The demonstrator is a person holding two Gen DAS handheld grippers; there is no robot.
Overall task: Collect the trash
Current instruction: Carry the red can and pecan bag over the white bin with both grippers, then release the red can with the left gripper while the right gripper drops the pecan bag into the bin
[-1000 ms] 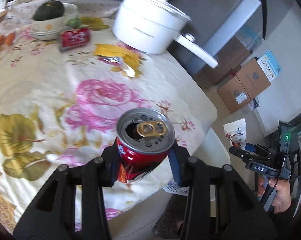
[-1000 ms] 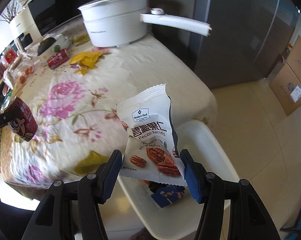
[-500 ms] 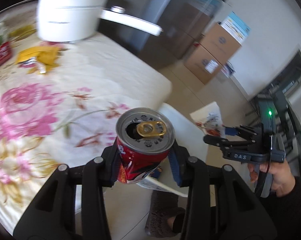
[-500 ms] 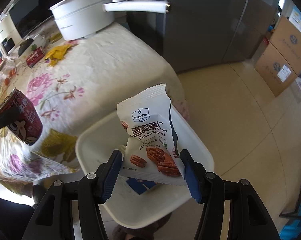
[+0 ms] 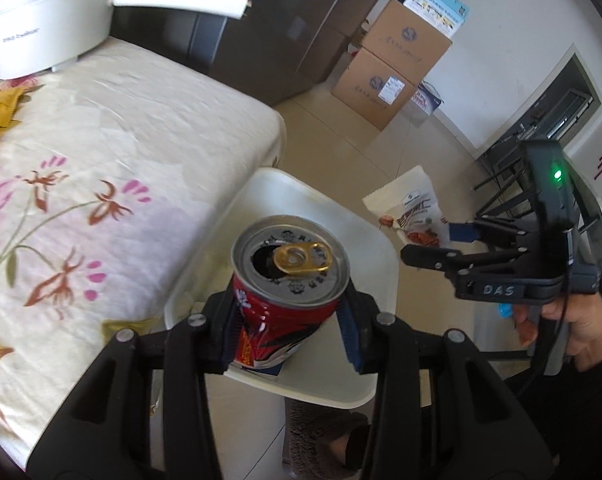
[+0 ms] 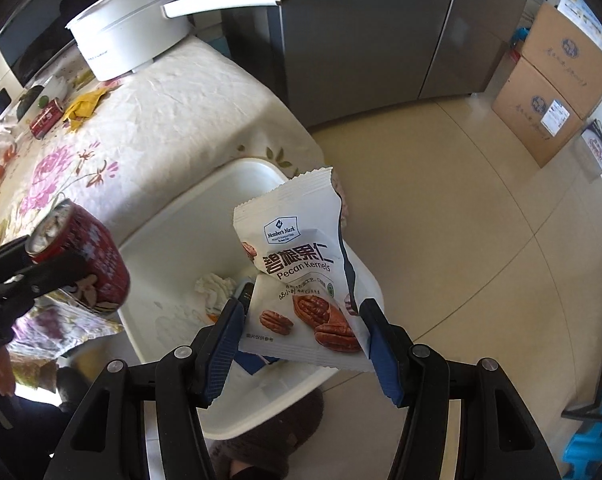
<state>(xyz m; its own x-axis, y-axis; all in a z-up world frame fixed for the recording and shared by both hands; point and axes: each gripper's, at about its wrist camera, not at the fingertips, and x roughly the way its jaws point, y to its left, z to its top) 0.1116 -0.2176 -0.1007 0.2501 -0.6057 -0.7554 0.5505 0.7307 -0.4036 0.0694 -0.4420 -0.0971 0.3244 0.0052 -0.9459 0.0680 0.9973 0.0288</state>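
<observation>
My left gripper is shut on a dented red drink can and holds it above the near part of the white plastic bin. The can also shows at the left of the right wrist view. My right gripper is shut on a white pecan kernels packet, held over the bin's right side. The bin holds a crumpled tissue and a blue wrapper. The right gripper and packet show in the left wrist view.
The table with a floral cloth stands left of the bin. On it are a white pot with a long handle, yellow wrappers and a red can. Cardboard boxes and a grey fridge stand beyond on the tiled floor.
Both grippers have swung from over the table edge to over the bin, carrying the can and the packet. Both grips stay the same.
</observation>
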